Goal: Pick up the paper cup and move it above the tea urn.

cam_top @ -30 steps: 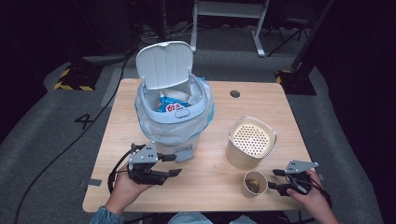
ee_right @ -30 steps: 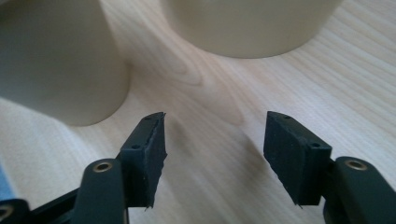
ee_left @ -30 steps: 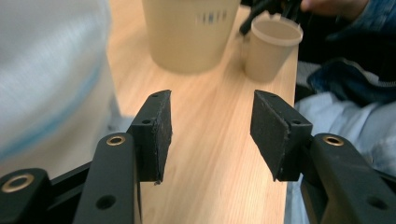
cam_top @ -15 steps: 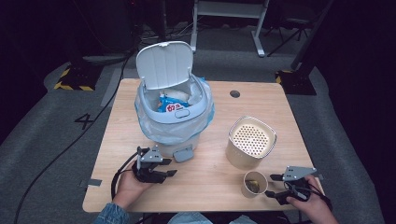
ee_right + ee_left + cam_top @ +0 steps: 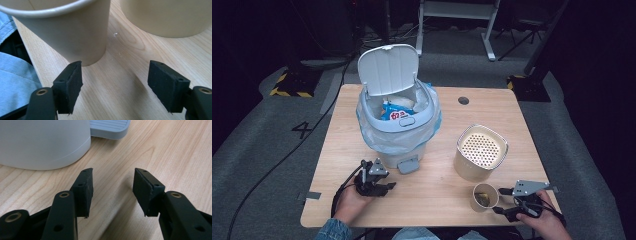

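Note:
A white pedal bin with its lid up and a plastic liner stands mid-table, with blue wrappers inside. Its base and grey pedal lie just ahead of my left gripper, which is open and empty near the front edge. A small paper cup stands at the front right. My right gripper is open right beside the cup, whose wall sits just beyond the left jaw. Nothing is between the jaws of my right gripper.
A beige canister with a perforated top stands behind the paper cup; its side is close ahead of the right gripper. The wooden table has a cable hole at the back. Its front edge is close to both hands.
Both hands have drawn back toward the table's front edge. The right gripper has moved lower and slightly right. The left gripper has slid toward the front.

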### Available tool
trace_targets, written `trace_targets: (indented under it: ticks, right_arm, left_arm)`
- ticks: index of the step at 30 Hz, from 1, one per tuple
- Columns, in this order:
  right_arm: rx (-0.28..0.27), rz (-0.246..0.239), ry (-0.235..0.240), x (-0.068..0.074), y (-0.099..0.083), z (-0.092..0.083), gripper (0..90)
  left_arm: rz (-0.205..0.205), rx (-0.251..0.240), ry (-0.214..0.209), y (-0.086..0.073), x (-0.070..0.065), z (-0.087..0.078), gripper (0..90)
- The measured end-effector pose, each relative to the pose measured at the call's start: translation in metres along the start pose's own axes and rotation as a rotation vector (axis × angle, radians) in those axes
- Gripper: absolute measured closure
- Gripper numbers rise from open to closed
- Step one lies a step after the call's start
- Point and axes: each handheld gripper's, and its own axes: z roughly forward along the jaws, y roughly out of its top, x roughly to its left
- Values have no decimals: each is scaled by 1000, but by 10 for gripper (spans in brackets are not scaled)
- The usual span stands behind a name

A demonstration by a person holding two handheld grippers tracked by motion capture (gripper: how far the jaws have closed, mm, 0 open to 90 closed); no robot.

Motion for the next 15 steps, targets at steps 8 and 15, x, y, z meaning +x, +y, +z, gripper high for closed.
trace_targets:
  ticks: [8, 15]
  right_arm:
    - [-20, 16, 21, 8, -1, 5, 253]
    - [-37, 8, 26, 11, 0, 5, 241]
  left_arm:
    - [-8, -85, 20, -10, 7, 6, 300]
    - [-37, -71, 47, -9, 7, 7, 214]
